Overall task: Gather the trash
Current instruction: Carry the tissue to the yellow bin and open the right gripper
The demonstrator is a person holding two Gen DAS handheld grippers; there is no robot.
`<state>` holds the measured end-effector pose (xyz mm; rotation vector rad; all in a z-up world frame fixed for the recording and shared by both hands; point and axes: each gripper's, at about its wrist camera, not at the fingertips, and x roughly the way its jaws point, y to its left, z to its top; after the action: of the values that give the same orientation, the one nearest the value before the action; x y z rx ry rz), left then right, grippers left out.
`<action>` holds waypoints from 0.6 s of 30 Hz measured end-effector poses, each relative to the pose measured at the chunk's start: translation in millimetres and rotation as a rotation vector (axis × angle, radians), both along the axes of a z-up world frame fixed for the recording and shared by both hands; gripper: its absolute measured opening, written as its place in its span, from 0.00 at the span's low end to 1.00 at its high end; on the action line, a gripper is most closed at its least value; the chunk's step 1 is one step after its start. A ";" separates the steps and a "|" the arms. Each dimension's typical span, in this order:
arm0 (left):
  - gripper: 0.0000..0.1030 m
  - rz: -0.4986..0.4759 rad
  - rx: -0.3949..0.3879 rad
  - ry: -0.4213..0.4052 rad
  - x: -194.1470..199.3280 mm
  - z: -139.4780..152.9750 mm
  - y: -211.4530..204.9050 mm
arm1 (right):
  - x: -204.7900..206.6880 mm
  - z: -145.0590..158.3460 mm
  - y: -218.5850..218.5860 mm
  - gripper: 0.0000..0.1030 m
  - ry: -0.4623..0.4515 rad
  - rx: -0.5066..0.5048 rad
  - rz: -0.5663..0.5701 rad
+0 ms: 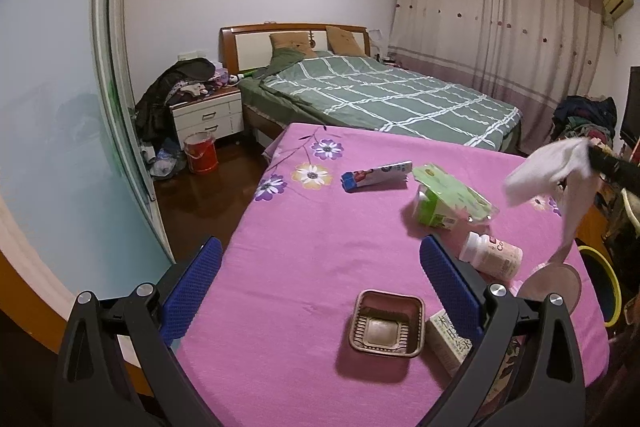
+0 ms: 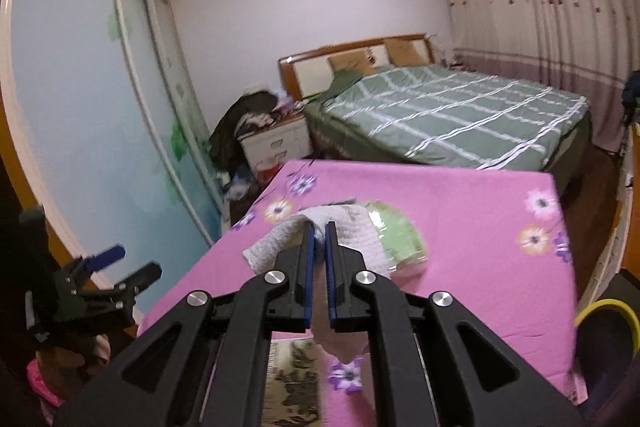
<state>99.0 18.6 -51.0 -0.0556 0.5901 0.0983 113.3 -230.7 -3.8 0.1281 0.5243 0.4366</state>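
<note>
- Bedroom setting: a bed [image 1: 384, 95] with a green checked cover stands against the far wall, curtains behind it and a cluttered nightstand [image 1: 208, 115] at its side.
- Nearer the cameras, a counter [image 1: 304, 235] draped in pink flowered cloth carries scattered rubbish.
- On it lie a brown plastic tray [image 1: 386, 323], a small box [image 1: 448, 341] just beside the tray, a pale bottle [image 1: 492, 255] on its side, a green-and-white packet [image 1: 448, 201], and a blue printed wrapper [image 1: 376, 175] farther back.
- Left hand-held gripper [image 1: 320, 291]: jaws spread wide, holding nothing, hanging over the near part of the counter with the tray roughly between the blue pads.
- Right hand-held gripper [image 2: 319, 239]: jaws nearly together, pinching a crumpled white tissue [image 2: 340, 235].
- From the left wrist view, the tissue [image 1: 548, 171] hangs in the air above the counter's right side, a loose tail drooping down.
- A yellow-rimmed bin [image 2: 608, 323] sits off the counter's right edge, lower than the surface.
- Step in hand, as judged: the tissue has been picked up and is on its way to be thrown out.
- Next move probably calls for carrying it over the bin's mouth and parting the jaws; the trailing tail could catch the rim or brush the bottle.
- Several pieces are not yet collected, so the task looks early.
</note>
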 end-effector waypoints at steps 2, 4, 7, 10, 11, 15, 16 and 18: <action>0.95 -0.011 0.003 0.003 1.3 -0.9 -4.6 | -4.7 5.8 -23.2 0.05 -0.016 0.008 -0.058; 0.95 -0.019 0.006 0.006 2.8 -2.2 -6.9 | -9.8 7.4 -39.5 0.05 -0.022 0.009 -0.100; 0.95 -0.030 0.007 0.014 5.2 -4.2 -12.1 | -17.1 7.5 -77.6 0.05 -0.024 0.012 -0.201; 0.95 -0.041 0.009 0.023 8.2 -7.2 -17.0 | -21.9 -1.3 -123.9 0.05 0.001 0.009 -0.323; 0.95 -0.045 0.010 0.027 9.1 -8.3 -19.5 | -22.9 -6.1 -136.9 0.06 0.013 0.005 -0.359; 0.95 -0.062 0.014 0.040 12.3 -12.7 -25.6 | -21.6 -30.7 -186.0 0.06 0.082 -0.012 -0.487; 0.95 -0.065 0.017 0.043 13.0 -13.5 -27.4 | -21.1 -36.7 -194.3 0.06 0.095 -0.014 -0.508; 0.95 -0.073 0.024 0.049 14.7 -15.2 -32.8 | -22.3 -51.9 -218.8 0.06 0.132 -0.015 -0.573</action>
<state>113.7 -14.2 -66.2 -0.0078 0.6387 0.0358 91.0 -449.4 -55.7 0.2847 0.5933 -0.1357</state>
